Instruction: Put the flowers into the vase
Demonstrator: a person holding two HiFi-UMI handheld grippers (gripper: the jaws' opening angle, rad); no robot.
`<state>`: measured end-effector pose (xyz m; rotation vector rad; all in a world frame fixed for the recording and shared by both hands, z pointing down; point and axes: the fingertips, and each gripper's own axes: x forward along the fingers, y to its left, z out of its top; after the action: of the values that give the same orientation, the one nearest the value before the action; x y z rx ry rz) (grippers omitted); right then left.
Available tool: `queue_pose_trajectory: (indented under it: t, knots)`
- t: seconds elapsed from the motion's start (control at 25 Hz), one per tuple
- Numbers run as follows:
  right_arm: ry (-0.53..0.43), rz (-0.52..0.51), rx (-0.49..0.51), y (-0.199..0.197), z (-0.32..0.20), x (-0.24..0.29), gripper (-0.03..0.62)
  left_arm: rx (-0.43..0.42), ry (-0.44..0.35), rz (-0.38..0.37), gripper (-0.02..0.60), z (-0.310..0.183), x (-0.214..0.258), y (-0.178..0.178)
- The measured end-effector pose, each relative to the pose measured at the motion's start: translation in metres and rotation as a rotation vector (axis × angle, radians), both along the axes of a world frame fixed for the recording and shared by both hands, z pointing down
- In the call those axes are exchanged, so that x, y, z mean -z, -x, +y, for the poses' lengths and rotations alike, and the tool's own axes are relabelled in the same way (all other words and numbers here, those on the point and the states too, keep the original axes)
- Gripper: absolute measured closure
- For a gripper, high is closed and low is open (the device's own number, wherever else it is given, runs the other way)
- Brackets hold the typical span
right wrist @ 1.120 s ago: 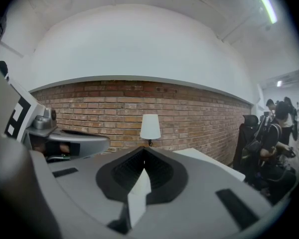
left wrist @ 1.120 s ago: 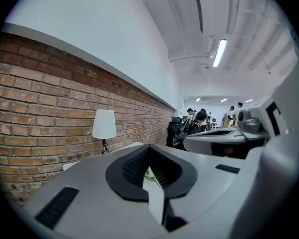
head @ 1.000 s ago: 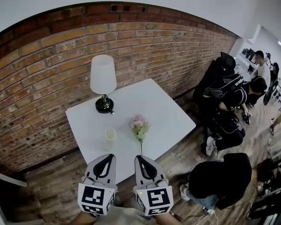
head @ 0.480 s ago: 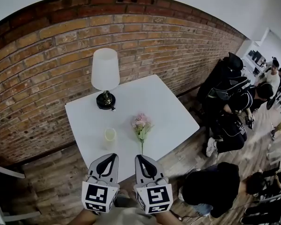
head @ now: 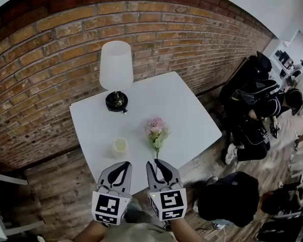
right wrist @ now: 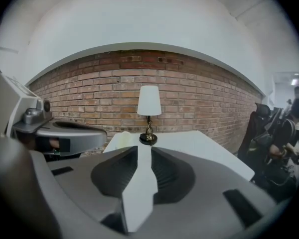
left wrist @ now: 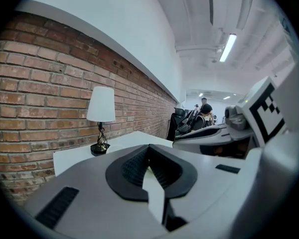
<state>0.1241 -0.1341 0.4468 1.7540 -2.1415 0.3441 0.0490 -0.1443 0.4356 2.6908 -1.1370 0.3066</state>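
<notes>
Lying on the white table (head: pixel 187 110), the pink flowers (head: pixel 157 128) are found with their thin stem pointed toward the near edge, just ahead of the right gripper (head: pixel 155 162). That gripper's jaws have just been opening and are seen partly apart, with nothing between them but bare tabletop. The left gripper (head: pixel 125 164) is seen with its tips together and nothing held. The small pale vase (head: pixel 120 145) is stood upright near the flowers but apart from them, ahead of the left gripper. The table lamp (head: pixel 116 69) is well behind.

Several slips can be expected. The stem lies flat on the surface, so it may be missed by half-open jaws, or pushed along and off the edge. If it is caught at its very end, the blooms may droop and the stem may be knocked against the vase rim. The vase looks light. It could be tipped by a sideways nudge unless it is steadied, and for that the closed left jaws would first have to be parted.
</notes>
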Motion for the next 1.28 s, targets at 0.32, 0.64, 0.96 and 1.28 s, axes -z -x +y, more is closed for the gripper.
queue_pose_trajectory:
  t: [0.32,0.64,0.96,1.28]
  knots:
    - [0.120,0.024,-0.025,-0.025,-0.028,-0.043,0.478,-0.010,0.029,-0.016,0.574,-0.015,-0.025,-0.014]
    - [0.251,0.023,-0.062,-0.056,-0.052,-0.093,0.436,-0.025,0.066,-0.035,0.574,-0.020,-0.044,-0.028]
    - [0.405,-0.014,-0.075,-0.074,-0.071,-0.134,0.425,-0.033,0.075,-0.049,0.574,-0.022,-0.048,-0.033]
    - [0.525,-0.034,-0.101,-0.085,-0.082,-0.159,0.413,-0.050,0.114,-0.070,0.574,-0.022,-0.062,-0.040]
